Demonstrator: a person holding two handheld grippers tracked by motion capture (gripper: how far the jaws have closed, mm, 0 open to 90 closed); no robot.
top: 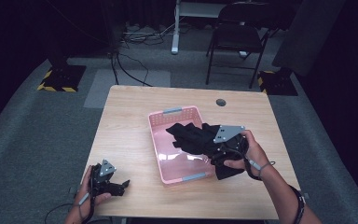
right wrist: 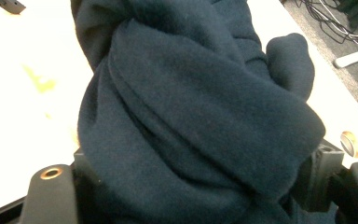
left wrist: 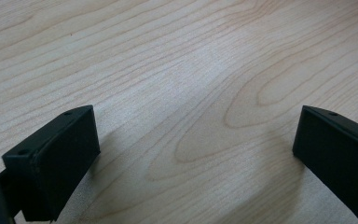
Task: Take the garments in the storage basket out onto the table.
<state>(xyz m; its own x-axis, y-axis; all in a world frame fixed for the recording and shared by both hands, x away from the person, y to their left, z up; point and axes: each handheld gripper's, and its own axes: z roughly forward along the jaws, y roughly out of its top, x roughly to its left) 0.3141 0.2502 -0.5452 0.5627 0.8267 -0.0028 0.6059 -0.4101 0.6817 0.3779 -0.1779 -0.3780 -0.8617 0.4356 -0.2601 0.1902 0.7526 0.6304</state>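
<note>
Across the middle of the high view, the light wooden table [top: 126, 135] carries a pink slotted plastic basket [top: 161, 142], and the dark fleece garment [top: 193, 137] drapes over its right rim. The right gripper [top: 221, 156] is clamped on that cloth; best to lift high so the trailing hem clears the rim. At lower left, the left gripper [top: 116, 185] rests with jaws apart.

cloth [top: 193, 135] drapes over basket's [top: 175, 113] right rim at table [top: 130, 116] centre.

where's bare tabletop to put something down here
Bare wood lies between the pink plastic basket and the left hand-held gripper, and behind the basket on the light wooden table. It is crowded at the basket's right rim, where the right hand-held gripper grips dark fleece cloth.
</note>
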